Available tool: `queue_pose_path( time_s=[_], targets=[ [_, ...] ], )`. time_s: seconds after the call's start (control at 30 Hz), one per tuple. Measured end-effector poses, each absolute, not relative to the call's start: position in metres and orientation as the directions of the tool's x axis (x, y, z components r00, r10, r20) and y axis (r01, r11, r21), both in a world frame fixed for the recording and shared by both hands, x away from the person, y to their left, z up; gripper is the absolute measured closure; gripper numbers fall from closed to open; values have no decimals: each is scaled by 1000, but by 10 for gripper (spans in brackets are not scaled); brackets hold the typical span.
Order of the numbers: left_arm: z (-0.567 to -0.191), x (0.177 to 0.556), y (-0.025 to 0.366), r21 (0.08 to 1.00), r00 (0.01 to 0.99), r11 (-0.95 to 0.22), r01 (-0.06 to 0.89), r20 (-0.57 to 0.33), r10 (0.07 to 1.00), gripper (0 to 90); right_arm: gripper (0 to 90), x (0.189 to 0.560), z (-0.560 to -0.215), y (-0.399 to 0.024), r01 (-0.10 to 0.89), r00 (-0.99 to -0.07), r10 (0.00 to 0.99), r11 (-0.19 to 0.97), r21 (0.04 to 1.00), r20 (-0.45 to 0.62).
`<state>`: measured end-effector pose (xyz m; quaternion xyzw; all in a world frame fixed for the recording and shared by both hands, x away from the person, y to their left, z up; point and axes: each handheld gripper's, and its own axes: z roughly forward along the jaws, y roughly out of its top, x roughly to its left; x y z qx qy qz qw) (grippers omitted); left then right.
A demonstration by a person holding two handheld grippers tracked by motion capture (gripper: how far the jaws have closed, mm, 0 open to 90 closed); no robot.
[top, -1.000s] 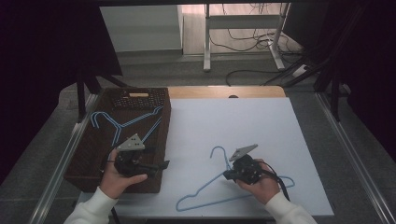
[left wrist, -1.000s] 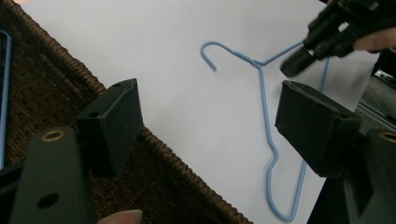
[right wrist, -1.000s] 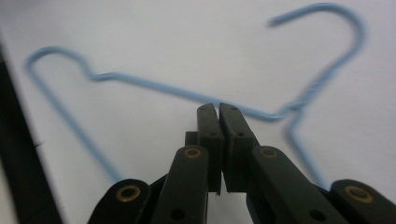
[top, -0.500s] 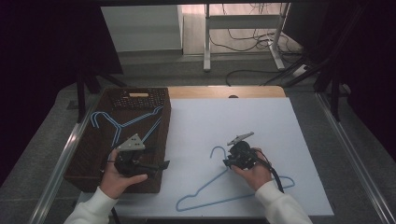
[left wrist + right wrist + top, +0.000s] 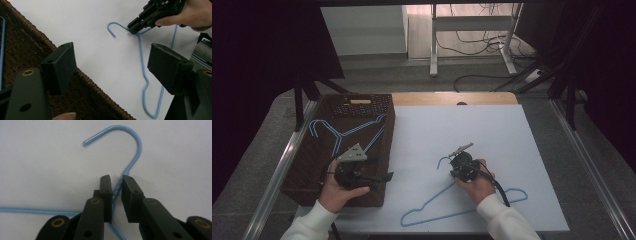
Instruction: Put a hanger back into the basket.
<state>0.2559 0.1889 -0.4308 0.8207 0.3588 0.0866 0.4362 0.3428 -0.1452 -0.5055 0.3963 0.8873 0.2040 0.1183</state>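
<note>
blue hanger (image 5: 130, 167) neck between right gripper (image 5: 117, 182) jaws

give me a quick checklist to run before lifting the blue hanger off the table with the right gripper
1. Right gripper straddles the neck of the blue hanger: ok.
2. Pads pressing on the wire: not ok, its jaws have just been closing but a small gap shows beside the neck.
3. Hanger lies flat on the white sheet, nothing on top of it: ok.
4. Left gripper open and holding nothing, over the wicker basket: ok.
5. Room in the basket beside the hangers in it: ok.
</note>
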Motion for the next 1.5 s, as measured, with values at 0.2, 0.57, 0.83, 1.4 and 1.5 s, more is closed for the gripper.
queue_pose_path(
  time_s=[0.2, 0.57, 0.83, 1.4, 1.5],
  targets=[
    [-431, 255, 190, 779, 726, -361, 513, -170, 666, 225, 827, 345, -505, -148, 693, -621, 784, 552, 464, -4],
    [-429, 253, 182, 779, 740, -377, 501, -159, 654, 225, 859, 343, -502, -154, 682, -616, 787, 528, 506, 10],
    [-420, 245, 152, 776, 773, -417, 473, -137, 620, 233, 860, 341, -489, -160, 642, -609, 793, 489, 590, 5],
    [-478, 263, 44, 592, 754, -494, 637, -345, 559, 299, 860, 338, -481, -164, 614, -608, 794, 469, 635, 3],
    [-488, 267, 34, 579, 750, -496, 647, -366, 550, 336, 860, 338, -480, -165, 612, -607, 794, 466, 638, 2]
  ],
)
